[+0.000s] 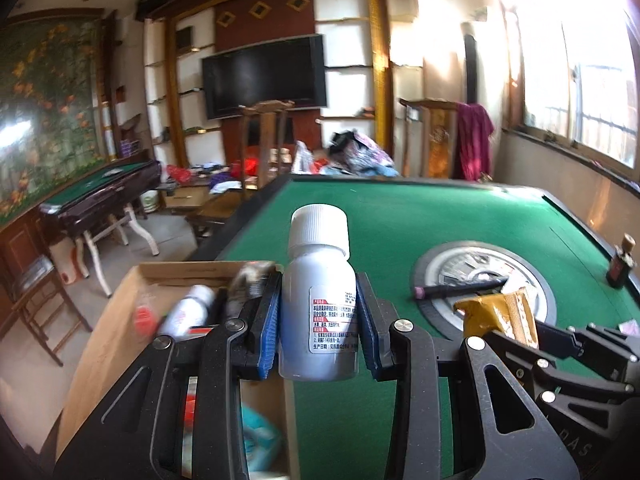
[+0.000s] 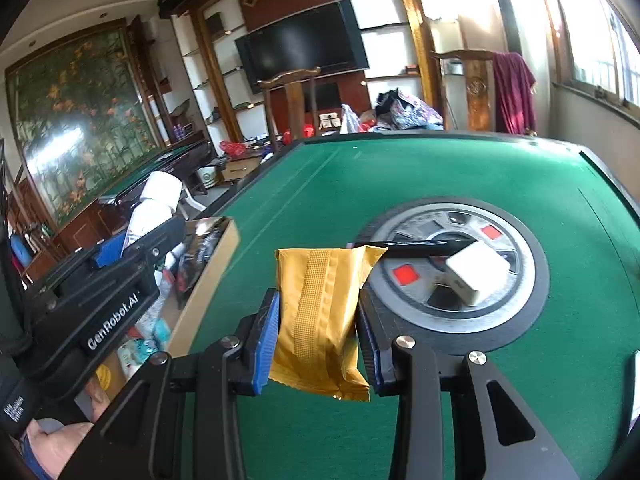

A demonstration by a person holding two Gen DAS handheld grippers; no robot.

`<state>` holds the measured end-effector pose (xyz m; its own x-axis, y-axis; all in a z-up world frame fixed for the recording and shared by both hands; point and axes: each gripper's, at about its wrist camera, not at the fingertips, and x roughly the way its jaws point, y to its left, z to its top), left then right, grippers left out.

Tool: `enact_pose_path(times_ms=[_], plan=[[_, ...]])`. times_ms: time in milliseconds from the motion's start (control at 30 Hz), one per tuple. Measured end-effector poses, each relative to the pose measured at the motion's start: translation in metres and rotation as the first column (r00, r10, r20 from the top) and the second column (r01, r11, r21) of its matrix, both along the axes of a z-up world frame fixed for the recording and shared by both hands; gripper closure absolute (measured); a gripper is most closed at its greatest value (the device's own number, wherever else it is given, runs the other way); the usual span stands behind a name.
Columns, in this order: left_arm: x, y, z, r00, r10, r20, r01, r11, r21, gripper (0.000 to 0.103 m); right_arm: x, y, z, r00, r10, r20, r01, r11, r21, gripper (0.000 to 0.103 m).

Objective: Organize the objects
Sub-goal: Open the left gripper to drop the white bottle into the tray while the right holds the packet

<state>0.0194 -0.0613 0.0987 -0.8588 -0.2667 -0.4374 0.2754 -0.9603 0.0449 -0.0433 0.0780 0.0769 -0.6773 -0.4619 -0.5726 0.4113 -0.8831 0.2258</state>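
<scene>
I am working at a green felt mahjong table with a round centre hub, in a living room with a wall television, a second green table at 9 o'clock and bright windows at 3 o'clock. My left gripper is clamped on one white pill bottle, held upright above the near edge of the cardboard box, which sits on the table's left edge at 8 o'clock. My right gripper is clamped on one gold foil packet, raised over the felt just left of the hub. One black pen lies across the hub. The right view alone shows one white cube-shaped charger plug on the hub; the left view alone shows one small dark bottle standing on the felt at 3 o'clock. Inside the box I count at least one white bottle lying down, among blurred items I cannot name.
</scene>
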Motion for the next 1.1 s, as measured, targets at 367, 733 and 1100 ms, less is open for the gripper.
enact_pose_path(times_ms=[367, 733, 1100], plan=[[0.056, -0.068, -0.009, 0.987, 0.158, -0.019, -0.158, 0.987, -0.005, 0.069, 0.027, -0.076, -0.001, 0.994, 0.111, -0.006, -0.111, 0.994, -0.009, 0.066], [0.085, -0.138, -0.011, 0.971, 0.236, 0.025, -0.237, 0.969, 0.072, 0.069, 0.036, -0.151, -0.016, 0.976, 0.218, 0.018, -0.218, 0.975, 0.04, 0.066], [0.08, -0.171, -0.034, 0.963, 0.253, 0.09, -0.265, 0.949, 0.172, 0.069, 0.05, -0.177, -0.031, 0.964, 0.266, 0.024, -0.267, 0.958, 0.104, 0.066]])
